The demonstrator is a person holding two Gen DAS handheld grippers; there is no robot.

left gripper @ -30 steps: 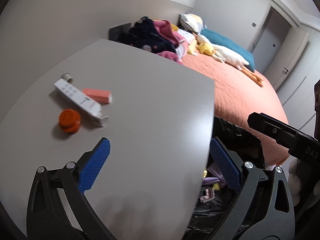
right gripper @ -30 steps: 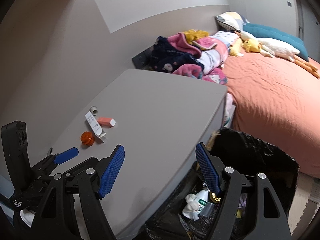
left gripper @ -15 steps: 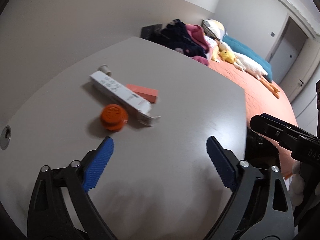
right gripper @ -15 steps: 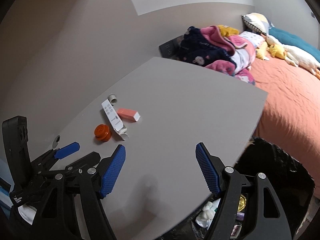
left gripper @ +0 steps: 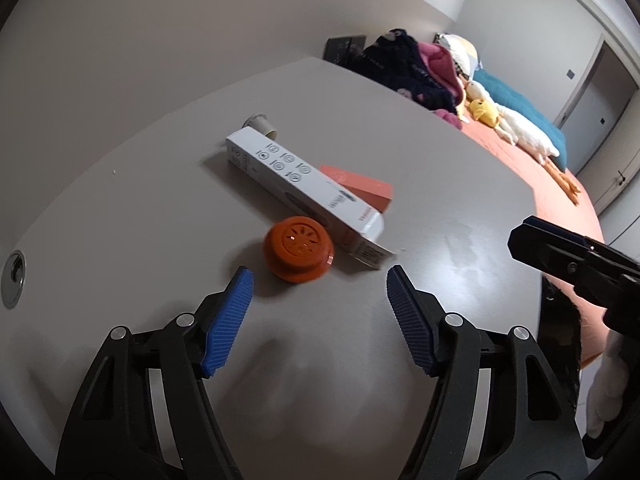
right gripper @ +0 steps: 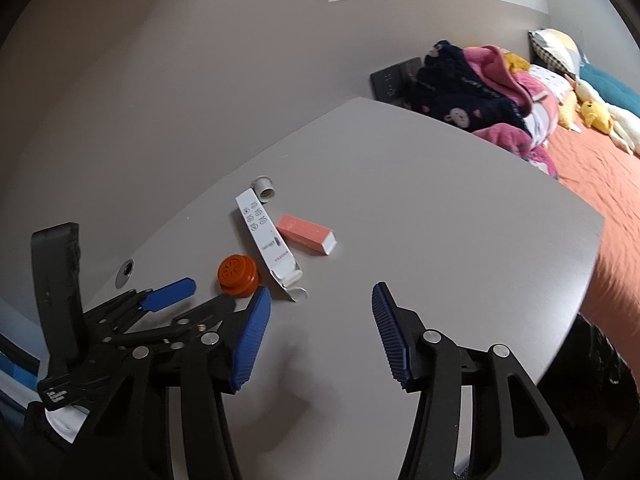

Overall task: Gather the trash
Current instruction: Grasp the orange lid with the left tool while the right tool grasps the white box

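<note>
On the grey table (left gripper: 440,168) lie an orange round cap (left gripper: 299,253), a long white box (left gripper: 304,190), a pink box (left gripper: 362,188) and a small grey tube (left gripper: 261,124). My left gripper (left gripper: 318,286) hovers just short of the orange cap, its jaws closing with nothing between them. In the right wrist view the same orange cap (right gripper: 237,274), white box (right gripper: 269,245), pink box (right gripper: 307,233) and grey tube (right gripper: 264,187) lie ahead and to the left. My right gripper (right gripper: 320,306) hangs over bare table, its jaws closing on nothing. The left gripper's blue finger (right gripper: 170,293) shows beside the cap.
A black trash bag (right gripper: 596,364) hangs past the table's right edge. Beyond it lies a bed with an orange cover (right gripper: 600,168), piled clothes (right gripper: 480,96) and a stuffed duck (left gripper: 516,128). A round cable hole (left gripper: 14,278) is set in the table's left corner.
Both grippers moved leftward over the table toward the trash items, and the trash bag slid out to the right. Both pairs of jaws have narrowed.
</note>
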